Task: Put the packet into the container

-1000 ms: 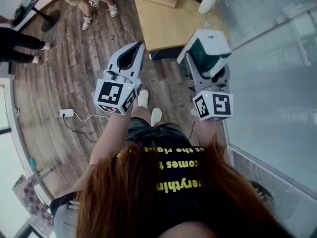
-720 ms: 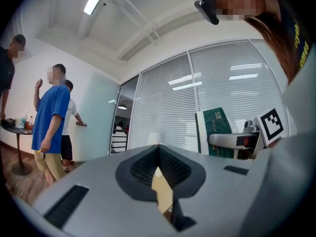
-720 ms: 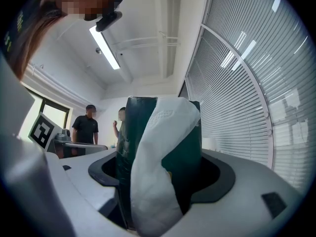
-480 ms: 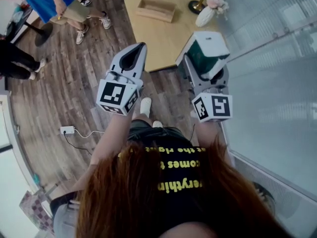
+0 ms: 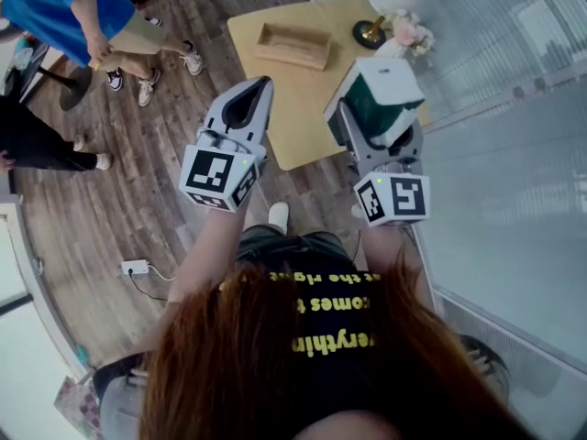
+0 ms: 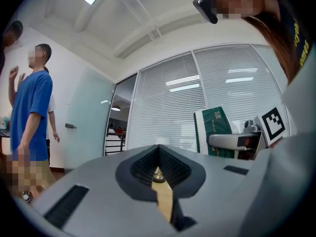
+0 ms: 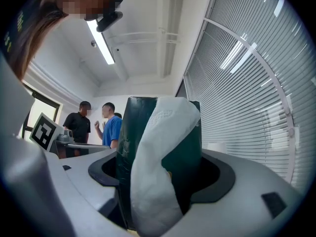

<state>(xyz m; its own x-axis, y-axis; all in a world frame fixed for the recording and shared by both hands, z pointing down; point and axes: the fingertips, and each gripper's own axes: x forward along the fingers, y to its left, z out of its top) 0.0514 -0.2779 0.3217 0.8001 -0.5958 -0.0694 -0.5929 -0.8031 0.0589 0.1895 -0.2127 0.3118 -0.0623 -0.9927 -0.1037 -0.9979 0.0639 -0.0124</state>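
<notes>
Right gripper (image 5: 376,122): jaws clamped on the packet (image 7: 158,162), which is carried in the air, upright between them. Packet: dark green wrapper with a white side, and white embossed tissue down the front as the right gripper view shows it.

Left gripper (image 5: 260,90): jaws pressed together, nothing between them.

Beyond both: pale wooden counter (image 5: 303,117). On its far part sits the container (image 5: 293,46), a shallow open wooden box, well apart from the packet. Farther left, a person in a blue shirt (image 5: 64,12) stands on the plank floor (image 5: 138,181).

Versus one second ago: counter and container sit lower in the head view, nearer the grippers. Both grippers now overlap the counter's near edge. Grip on the packet unchanged.
</notes>
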